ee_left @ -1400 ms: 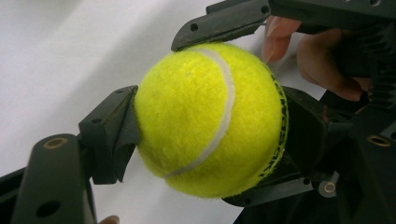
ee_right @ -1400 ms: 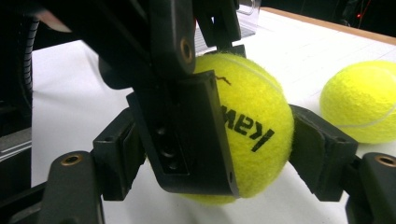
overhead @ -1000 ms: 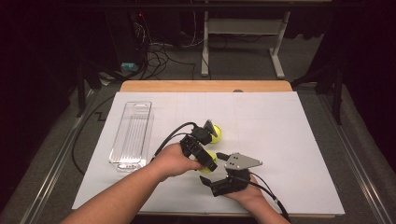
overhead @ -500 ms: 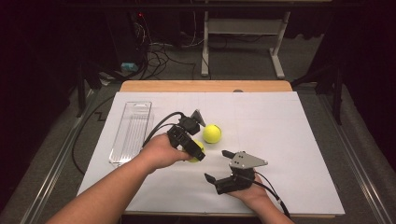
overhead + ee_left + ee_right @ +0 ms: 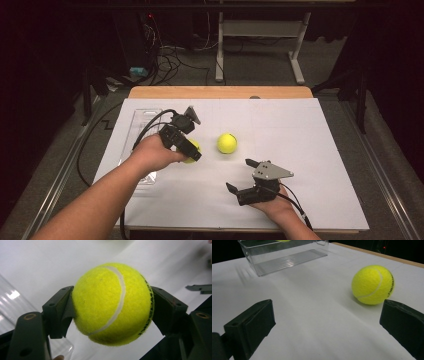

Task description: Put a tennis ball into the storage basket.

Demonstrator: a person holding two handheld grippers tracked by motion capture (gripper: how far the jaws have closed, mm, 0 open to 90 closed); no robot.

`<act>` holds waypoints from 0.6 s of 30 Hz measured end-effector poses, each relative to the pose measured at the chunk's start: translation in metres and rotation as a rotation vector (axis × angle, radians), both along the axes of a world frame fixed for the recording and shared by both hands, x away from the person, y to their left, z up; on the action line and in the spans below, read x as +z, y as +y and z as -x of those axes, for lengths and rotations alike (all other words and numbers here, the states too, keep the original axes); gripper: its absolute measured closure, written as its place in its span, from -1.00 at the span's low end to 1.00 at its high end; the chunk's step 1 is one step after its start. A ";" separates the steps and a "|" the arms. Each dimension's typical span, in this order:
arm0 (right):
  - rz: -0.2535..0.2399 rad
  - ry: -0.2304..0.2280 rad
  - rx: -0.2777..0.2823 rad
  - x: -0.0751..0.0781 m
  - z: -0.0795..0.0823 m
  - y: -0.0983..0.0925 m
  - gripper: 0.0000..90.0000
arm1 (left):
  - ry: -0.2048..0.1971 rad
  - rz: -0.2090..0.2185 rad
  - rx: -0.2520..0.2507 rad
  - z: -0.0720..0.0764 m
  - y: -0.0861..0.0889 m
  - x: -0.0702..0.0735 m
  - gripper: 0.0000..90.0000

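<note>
My left gripper (image 5: pixel 192 154) is shut on a yellow tennis ball (image 5: pixel 112 303), whose edge peeks out under the jaws as the held ball (image 5: pixel 193 147) in the high view, just right of the clear plastic bin (image 5: pixel 141 125). A second tennis ball (image 5: pixel 227 143) lies on the white table cover at the middle; the right gripper view has this ball (image 5: pixel 372 284) ahead and to the right. My right gripper (image 5: pixel 241 177) stands open near the front edge, nothing between its jaws, a little short of that ball.
The clear bin (image 5: pixel 284 255) lies long and empty at the left of the white cover (image 5: pixel 300 130). A wooden table edge (image 5: pixel 220 92) runs along the back. Cables trail from both grippers; a desk frame and wires stand on the floor beyond.
My left gripper has carried its ball left and back, from beside the right gripper toward the bin. The right gripper has stayed put, and the other ball has not moved.
</note>
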State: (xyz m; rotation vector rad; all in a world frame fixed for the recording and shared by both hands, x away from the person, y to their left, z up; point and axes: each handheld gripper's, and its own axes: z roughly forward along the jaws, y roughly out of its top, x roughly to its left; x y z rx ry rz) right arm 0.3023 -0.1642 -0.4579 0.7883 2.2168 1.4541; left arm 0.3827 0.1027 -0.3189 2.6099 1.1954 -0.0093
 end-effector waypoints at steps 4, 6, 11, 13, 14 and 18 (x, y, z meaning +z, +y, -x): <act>0.005 -0.002 -0.020 0.001 -0.001 -0.007 -1.00 | -0.012 -0.004 0.034 -0.003 0.015 0.004 -0.41; 0.004 -0.006 -0.029 0.001 -0.002 -0.011 -1.00 | -0.015 -0.005 0.055 -0.005 0.023 0.006 -0.41; 0.001 -0.008 -0.046 0.002 -0.002 -0.019 -1.00 | -0.022 -0.011 0.095 -0.009 0.039 0.009 -0.41; 0.002 -0.009 -0.050 0.002 -0.002 -0.022 -1.00 | -0.026 -0.017 0.111 -0.010 0.046 0.010 -0.41; 0.005 -0.012 -0.054 0.002 -0.002 -0.024 -1.00 | -0.024 -0.021 0.118 -0.011 0.050 0.010 -0.41; 0.005 -0.013 -0.061 0.003 -0.002 -0.031 -1.00 | -0.022 -0.030 0.147 -0.014 0.061 0.010 -0.41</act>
